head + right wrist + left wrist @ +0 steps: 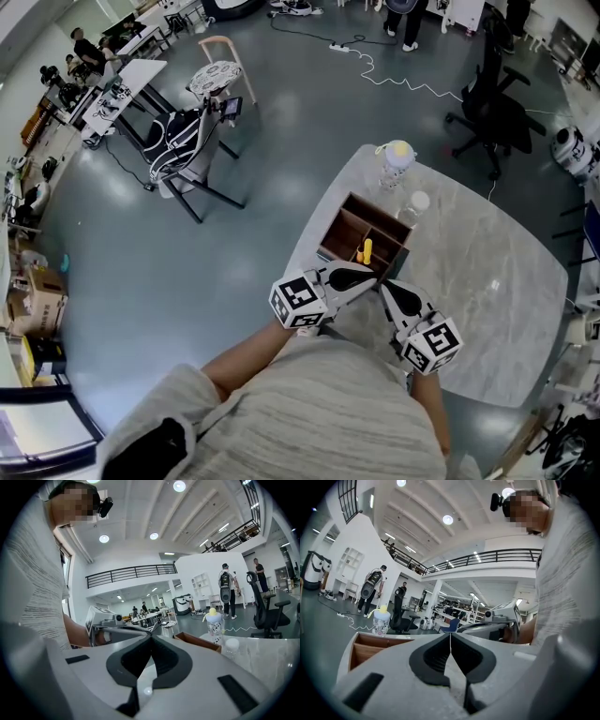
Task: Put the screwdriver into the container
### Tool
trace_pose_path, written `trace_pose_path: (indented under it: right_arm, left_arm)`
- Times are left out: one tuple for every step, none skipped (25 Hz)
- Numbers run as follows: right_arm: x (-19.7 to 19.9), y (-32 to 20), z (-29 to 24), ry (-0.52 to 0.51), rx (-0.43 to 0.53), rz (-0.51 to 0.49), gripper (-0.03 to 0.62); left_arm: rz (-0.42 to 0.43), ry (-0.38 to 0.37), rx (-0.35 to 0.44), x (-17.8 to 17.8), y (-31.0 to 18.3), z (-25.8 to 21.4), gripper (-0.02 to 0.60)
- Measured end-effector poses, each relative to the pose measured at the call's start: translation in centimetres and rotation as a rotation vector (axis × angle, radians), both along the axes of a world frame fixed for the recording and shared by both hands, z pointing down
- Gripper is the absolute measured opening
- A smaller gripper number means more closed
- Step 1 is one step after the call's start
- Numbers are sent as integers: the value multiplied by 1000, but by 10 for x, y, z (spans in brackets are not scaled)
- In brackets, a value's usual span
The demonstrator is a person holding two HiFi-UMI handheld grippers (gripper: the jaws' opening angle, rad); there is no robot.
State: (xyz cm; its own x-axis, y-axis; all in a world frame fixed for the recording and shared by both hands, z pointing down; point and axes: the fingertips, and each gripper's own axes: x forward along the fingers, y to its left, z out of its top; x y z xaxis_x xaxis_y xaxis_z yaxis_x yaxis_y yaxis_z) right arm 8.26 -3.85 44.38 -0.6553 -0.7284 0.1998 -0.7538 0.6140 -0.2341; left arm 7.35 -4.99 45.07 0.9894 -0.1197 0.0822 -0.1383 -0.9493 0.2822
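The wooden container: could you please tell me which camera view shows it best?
The head view: it looks down into the wooden container, showing its compartments and dividers. Both gripper views catch only its upper edge, side-on.

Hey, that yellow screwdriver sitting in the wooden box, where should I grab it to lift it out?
Take the yellow handle, coming straight down from above. It sits inside a compartment of the wooden box on the side nearer you, so the walls and the divider likely block any sideways approach. Only its upper part is exposed.
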Motion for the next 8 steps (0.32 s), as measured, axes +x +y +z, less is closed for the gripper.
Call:
trace_pose_path:
  right_arm:
    - [0, 0, 0, -1, -1, -1, 11]
    - [0, 0, 1, -2, -2, -3, 11]
    - [0, 0, 1, -4, -2, -5, 11]
    - [0, 0, 2, -6, -2, -7, 11]
    - [0, 0, 2, -8, -2, -8, 11]
    - [0, 0, 3, -9, -2, -10, 11]
    - [1, 0, 3, -9, -3, -11, 11]
    - [1, 0, 4, -10, -3, -12, 11]
  left_arm:
    - [-1, -1, 0, 0, 0, 0, 17]
    - [-2, -2, 0, 0, 0, 0, 17]
    - [-2, -3, -1, 0, 1, 1, 17]
    - [-3, -4, -2, 0, 1, 2, 17]
    - [-3, -4, -3, 0, 1, 2, 17]
    - [-4, -3, -4, 0, 1, 2, 17]
    - [-4, -3, -5, 1, 1, 3, 17]
    - [-4, -3, -7, 1, 1, 3, 17]
